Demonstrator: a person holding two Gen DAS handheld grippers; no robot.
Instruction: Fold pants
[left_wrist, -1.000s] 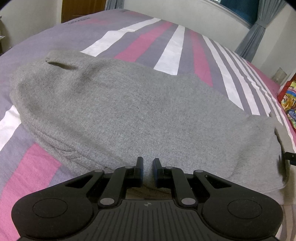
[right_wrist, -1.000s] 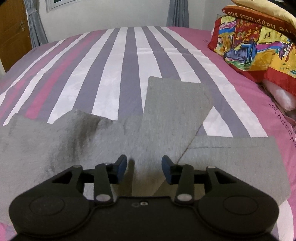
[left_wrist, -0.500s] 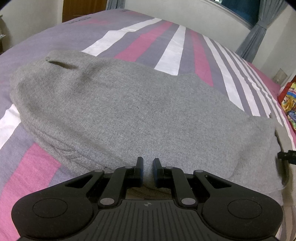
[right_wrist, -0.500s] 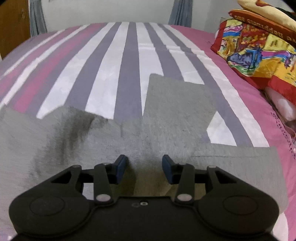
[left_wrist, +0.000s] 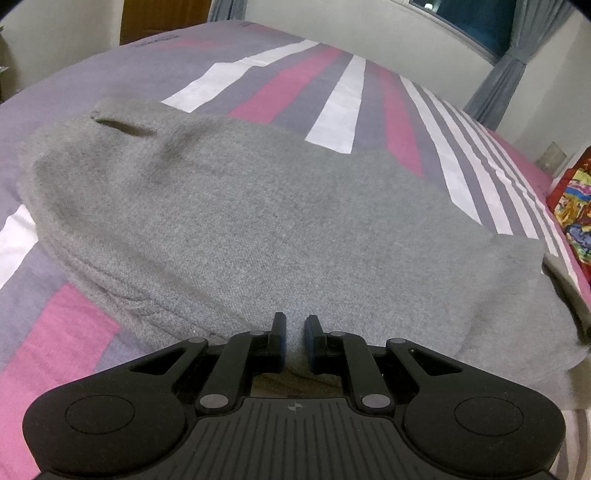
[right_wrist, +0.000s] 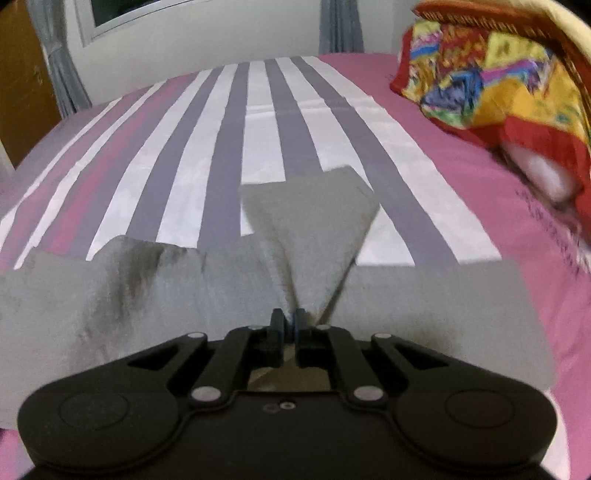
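Your grey pants (left_wrist: 266, 229) lie spread across the striped bed cover (left_wrist: 332, 99), in the near half of the bed. In the right wrist view the pants (right_wrist: 110, 295) run from the left border to a straight hem edge at the right, with one leg end folded up into a pointed flap whose far edge lies over the white and purple stripes. In the left wrist view the near edge is a thick rounded fold with a seam, and a small slit-like opening shows at the far left corner.

Beyond the pants the bed cover (right_wrist: 229, 140) lies open all the way to the far edge; to the right the plain pink strip ends at a brightly patterned pillow (right_wrist: 491, 74). Its printed lettering is too blurred to read.

Your left tongs (left_wrist: 294, 330) sit at the near fold, narrowly parted with grey cloth between the jaws; whether they actually grip it, you cannot tell. Your right tongs (right_wrist: 289, 325) are pressed together, pinching the base of the flap.

Half a second ago the right tongs stood wide apart over flat cloth; now they have closed and the flap is gathered into creases. The left tongs have kept their place.
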